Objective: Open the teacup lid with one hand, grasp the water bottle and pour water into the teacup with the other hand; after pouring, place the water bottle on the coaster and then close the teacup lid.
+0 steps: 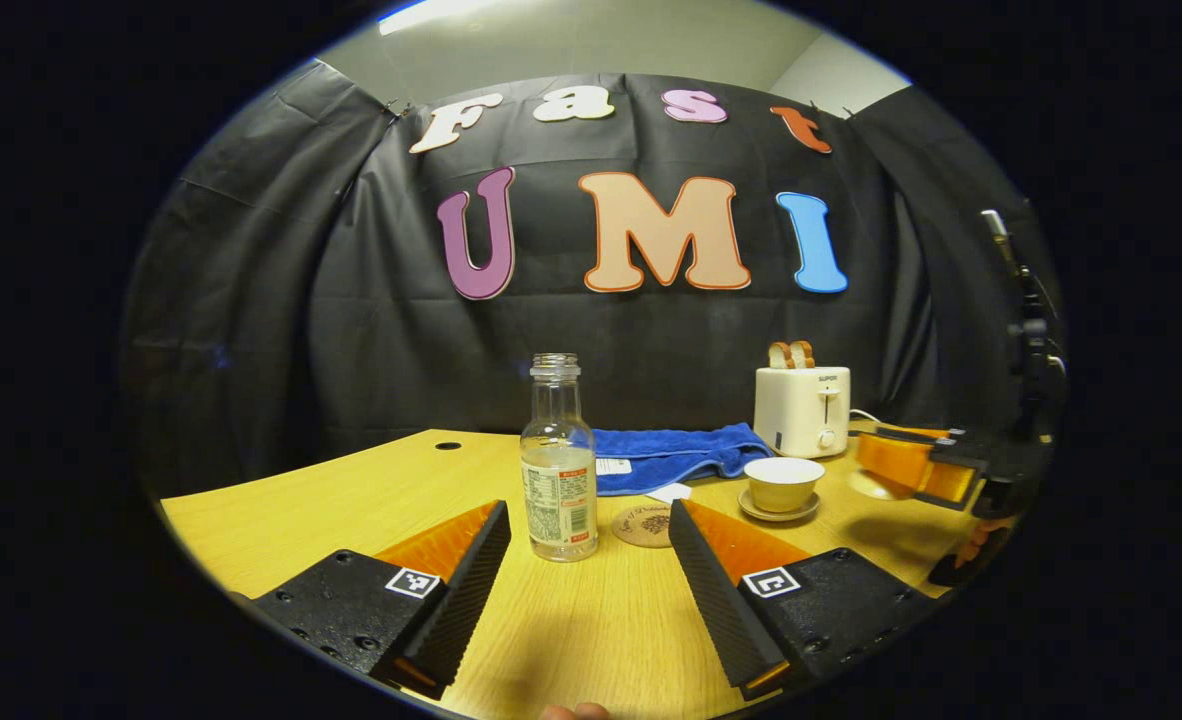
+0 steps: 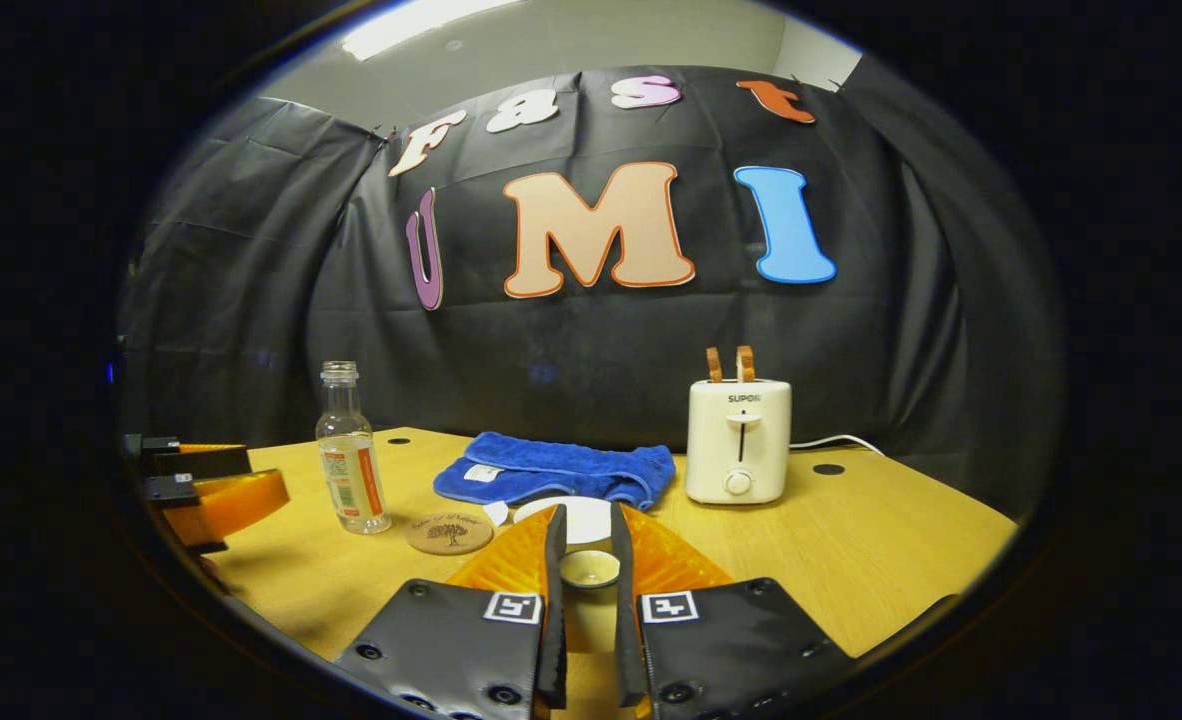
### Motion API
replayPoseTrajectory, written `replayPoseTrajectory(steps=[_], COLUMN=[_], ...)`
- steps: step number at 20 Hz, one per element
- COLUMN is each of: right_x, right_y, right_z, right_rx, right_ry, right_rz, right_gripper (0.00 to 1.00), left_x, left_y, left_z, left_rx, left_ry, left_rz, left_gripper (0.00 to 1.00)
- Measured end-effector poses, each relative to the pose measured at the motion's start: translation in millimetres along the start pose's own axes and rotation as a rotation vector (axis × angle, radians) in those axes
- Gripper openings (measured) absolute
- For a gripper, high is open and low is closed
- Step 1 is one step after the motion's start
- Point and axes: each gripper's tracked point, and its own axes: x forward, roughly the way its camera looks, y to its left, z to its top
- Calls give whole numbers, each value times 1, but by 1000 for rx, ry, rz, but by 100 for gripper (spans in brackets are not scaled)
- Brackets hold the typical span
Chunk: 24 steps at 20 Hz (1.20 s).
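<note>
The left gripper [image 1: 587,545] is hovering low over the wooden surface [image 1: 371,490] with its fingers spread wide, and the water bottle [image 1: 558,462] is standing upright just beyond the gap between them, uncapped and partly filled. The round coaster [image 1: 643,525] is lying just beside the bottle, and past it the teacup [image 1: 783,482] is sitting open on its saucer [image 1: 777,512]. In the right gripper view, the right gripper [image 2: 585,560] is holding the teacup lid [image 2: 589,568] by its knob, both fingers closed narrowly on it above the cup. A blue towel [image 2: 561,468] is lying folded behind the cup, and a white toaster [image 2: 739,440] with two slices of bread is standing beside it near the back wall.
</note>
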Motion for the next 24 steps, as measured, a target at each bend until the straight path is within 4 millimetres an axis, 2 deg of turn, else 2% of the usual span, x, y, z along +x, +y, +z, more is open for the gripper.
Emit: replayPoseTrajectory(steps=[3, 5, 24], right_x=[-14, -19, -23], right_y=[-7, -8, -6], right_z=[1, 1, 0], right_rx=[0, 0, -1], right_ry=[0, 0, 0], right_rz=[1, 4, 16], right_gripper=[22, 22, 22], left_x=[17, 32, 122], left_y=[13, 13, 23], left_z=[0, -1, -1], left_rx=[0, 1, 4], left_ry=[3, 1, -4], left_rz=[50, 58, 57], left_gripper=[93, 93, 93])
